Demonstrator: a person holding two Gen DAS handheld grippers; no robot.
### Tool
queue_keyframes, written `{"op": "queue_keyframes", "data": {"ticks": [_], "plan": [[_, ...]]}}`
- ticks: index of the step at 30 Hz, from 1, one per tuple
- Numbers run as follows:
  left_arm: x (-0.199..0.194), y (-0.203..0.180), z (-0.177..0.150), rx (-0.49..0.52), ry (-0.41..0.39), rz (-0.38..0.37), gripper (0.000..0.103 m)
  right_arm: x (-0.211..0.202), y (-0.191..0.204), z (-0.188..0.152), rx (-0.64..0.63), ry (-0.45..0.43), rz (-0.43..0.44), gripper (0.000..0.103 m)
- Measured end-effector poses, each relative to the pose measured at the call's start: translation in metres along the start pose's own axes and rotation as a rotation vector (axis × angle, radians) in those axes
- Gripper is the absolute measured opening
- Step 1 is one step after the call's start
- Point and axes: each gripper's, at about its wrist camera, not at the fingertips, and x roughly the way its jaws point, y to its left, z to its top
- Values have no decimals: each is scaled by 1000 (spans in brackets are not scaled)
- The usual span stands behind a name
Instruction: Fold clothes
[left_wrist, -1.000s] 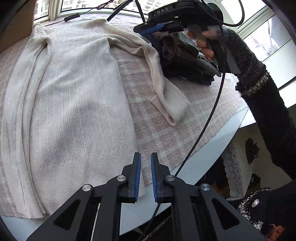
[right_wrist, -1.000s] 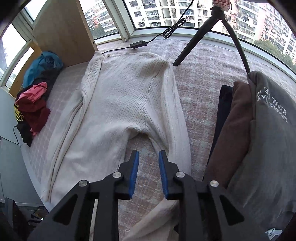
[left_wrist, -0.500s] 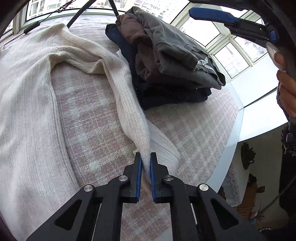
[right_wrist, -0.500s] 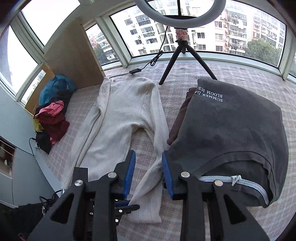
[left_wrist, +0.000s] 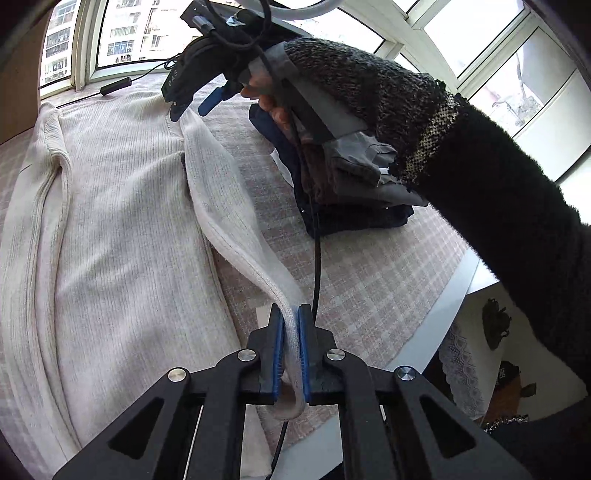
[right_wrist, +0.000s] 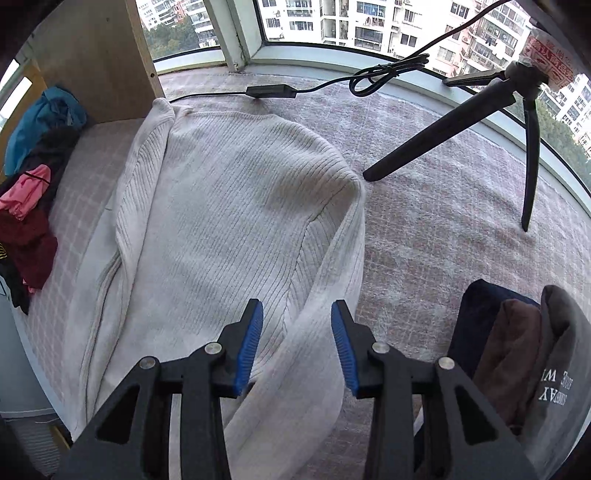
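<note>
A cream ribbed sweater (left_wrist: 122, 206) (right_wrist: 229, 206) lies flat on the checked pink cloth. My left gripper (left_wrist: 291, 314) is shut on the cuff end of its right sleeve (left_wrist: 236, 229), which runs taut and slightly lifted from the shoulder. My right gripper (right_wrist: 297, 314) hovers over the upper part of that sleeve (right_wrist: 328, 280) near the armpit. Its jaws are opening, and the sleeve lies below them untouched. In the left wrist view the right gripper (left_wrist: 192, 107) points down at the shoulder, held by a hand in a dark knit sleeve (left_wrist: 461, 155).
A stack of folded dark clothes (left_wrist: 354, 192) (right_wrist: 524, 354) sits right of the sweater. A black tripod (right_wrist: 480, 114) and a cable with a box (right_wrist: 273, 90) stand at the back. A heap of coloured clothes (right_wrist: 29, 177) lies at the left by a wooden panel (right_wrist: 99, 59). The table edge (left_wrist: 436, 314) is close.
My left gripper closed on the sleeve cuff and lifted it, pulling the sleeve straight. My right gripper swung from above the folded stack down over the sleeve's upper part, its jaws widening.
</note>
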Motion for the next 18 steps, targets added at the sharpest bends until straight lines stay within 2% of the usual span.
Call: {"op": "queue_keyframes", "data": {"ticks": [2,5,6,7,13,16,18], "plan": [[2,0,1,6,1,-10,7,13,-4,4,0,34,-30,38],[3,2,3,4,2,-26,7,26,-13,4,-3,71,4,34],[3,5,4,-4,2,-31,7,29,-16,3,-9,77,15,17],[1,8,4,-10,0,-37,7,29,-18,2,-16,71,23,9],[-21,23,-1,-35,-22,-89,7,-11,-20,1,-36,-26,88,8],[-40,50,-21,-131,-41,-116,7,-28,-3,11,-41,-80,154,8],[-38,75,-36,-195,-15,-68,7,-21,18,20,-59,-97,180,10]]}}
